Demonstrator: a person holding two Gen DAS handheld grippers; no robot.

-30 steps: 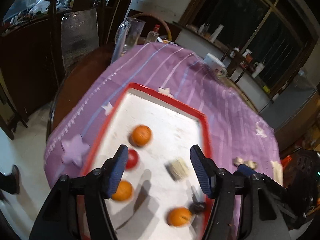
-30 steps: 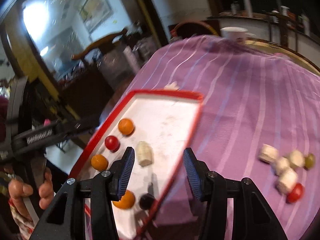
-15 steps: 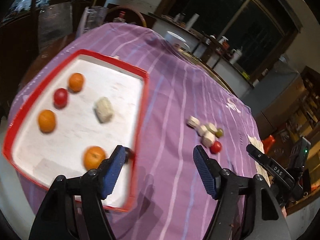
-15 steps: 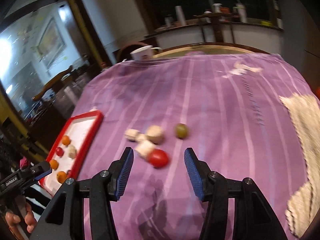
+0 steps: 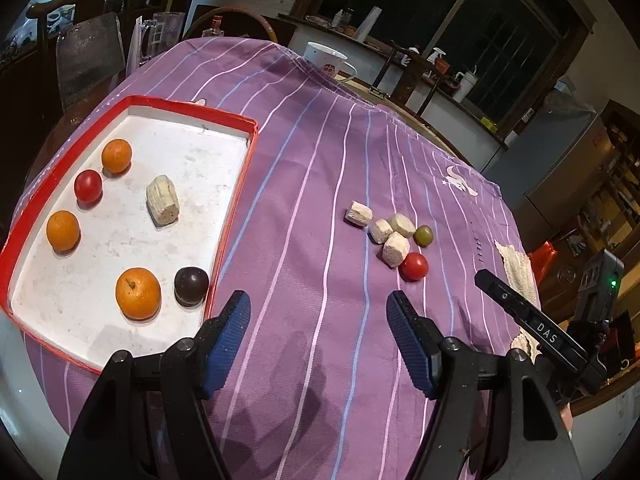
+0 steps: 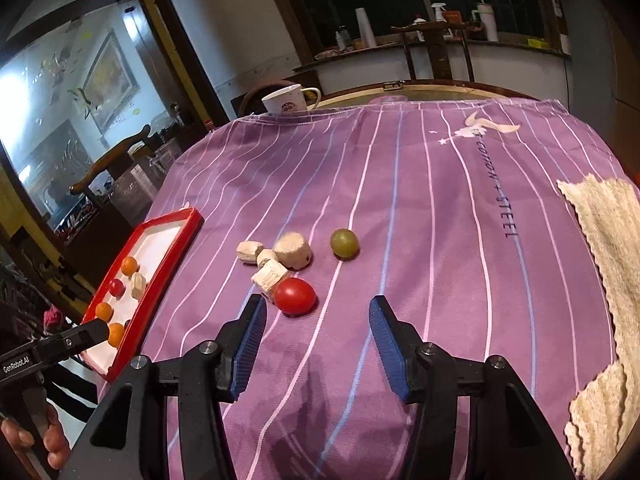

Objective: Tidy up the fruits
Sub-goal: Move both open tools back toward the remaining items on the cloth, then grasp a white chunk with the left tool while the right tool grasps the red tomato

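Right wrist view: you have swung off the red tray [image 6: 158, 254] to the loose fruit; your right gripper [image 6: 318, 334], jaws spread and empty, hovers just before the red tomato [image 6: 295, 296], next to collect.

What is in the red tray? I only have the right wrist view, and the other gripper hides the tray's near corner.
Observer: The left wrist view shows six pieces in the red tray: three oranges, a red tomato, a pale chunk and a dark plum-like fruit at the near corner.
Operator: Is the left gripper carrying anything?
Observer: No. The left gripper is open, with only the cloth showing between its fingers.
Operator: Anything behind the tray?
Observer: A glass jug stands beyond the tray's far edge, past the edge of the cloth.
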